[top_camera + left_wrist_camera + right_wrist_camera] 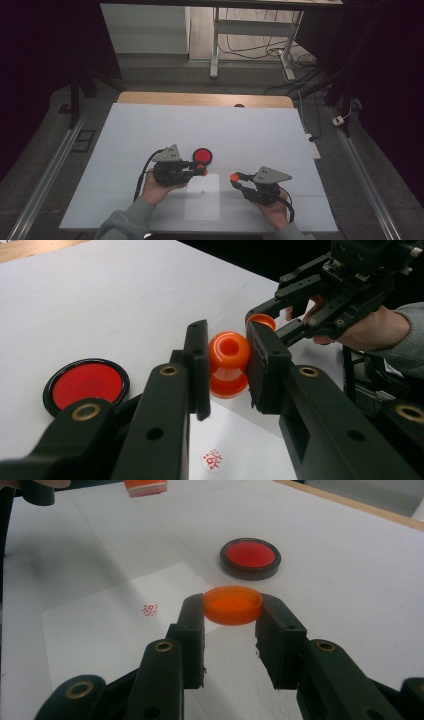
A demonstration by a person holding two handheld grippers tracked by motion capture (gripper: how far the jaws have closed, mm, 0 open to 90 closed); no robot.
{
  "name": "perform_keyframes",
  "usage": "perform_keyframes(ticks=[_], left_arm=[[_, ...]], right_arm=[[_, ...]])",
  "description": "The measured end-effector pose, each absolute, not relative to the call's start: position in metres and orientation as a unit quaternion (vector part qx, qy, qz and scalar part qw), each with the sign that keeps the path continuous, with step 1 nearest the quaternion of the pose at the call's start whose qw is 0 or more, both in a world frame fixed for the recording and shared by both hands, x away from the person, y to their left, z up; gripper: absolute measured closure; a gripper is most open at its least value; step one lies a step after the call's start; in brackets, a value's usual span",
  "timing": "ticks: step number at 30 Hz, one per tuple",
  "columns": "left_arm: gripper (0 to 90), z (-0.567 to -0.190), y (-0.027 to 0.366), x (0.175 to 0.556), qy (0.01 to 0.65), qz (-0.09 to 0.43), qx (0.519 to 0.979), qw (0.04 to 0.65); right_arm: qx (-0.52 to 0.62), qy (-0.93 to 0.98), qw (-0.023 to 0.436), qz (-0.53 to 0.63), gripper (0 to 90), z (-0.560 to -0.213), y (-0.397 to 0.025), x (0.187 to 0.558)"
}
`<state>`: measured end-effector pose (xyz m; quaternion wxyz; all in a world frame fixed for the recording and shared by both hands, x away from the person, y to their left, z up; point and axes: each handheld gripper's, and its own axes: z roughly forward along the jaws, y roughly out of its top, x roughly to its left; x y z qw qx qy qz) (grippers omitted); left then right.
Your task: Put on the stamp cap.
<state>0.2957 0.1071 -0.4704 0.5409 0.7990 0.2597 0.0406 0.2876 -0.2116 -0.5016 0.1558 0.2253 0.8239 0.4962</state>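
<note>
Held above the middle of the table (125, 130), near its front edge, the light, hard, slippery stamp (229, 364) sits pinched at its waist by the left gripper (227, 367), while the right gripper (231, 611) pinches its shallow cap (232, 604) by the rim.

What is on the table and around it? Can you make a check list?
Surface: white table, a wooden edge at the far side.
Job's things: orange stamp held in the left tool; orange cap held in the right tool; white paper bearing a red stamp mark; round red ink pad, open, beyond the paper.
Clutter: nothing seen.
Grippers: both tools shut on their things, lifted off the table, apart from each other.
Cables: one black cable trails from the left tool; loose wires lie on the floor behind.
Surroundings: dark room, a desk frame at the back.
</note>
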Motion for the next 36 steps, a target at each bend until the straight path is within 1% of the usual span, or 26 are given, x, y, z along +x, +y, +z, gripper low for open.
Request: perform_keyframes(ticks=[13, 26, 36], left_arm=[[72.1, -0.471, 0.104, 0.295, 0.261, 0.044, 0.798, 0.542], [72.1, -0.47, 0.102, 0.295, 0.258, 0.043, 0.796, 0.546], [72.1, -0.468, 0.099, 0.293, 0.254, 0.041, 0.796, 0.548]], right_arm=[[0.217, 0.829, 0.153, 0.492, 64.6, -0.504, -0.203, 0.287], [0.196, 0.836, 0.14, 0.493, 64.6, -0.509, -0.177, 0.285], [0.187, 0.838, 0.139, 0.494, 64.6, -0.509, -0.167, 0.283]])
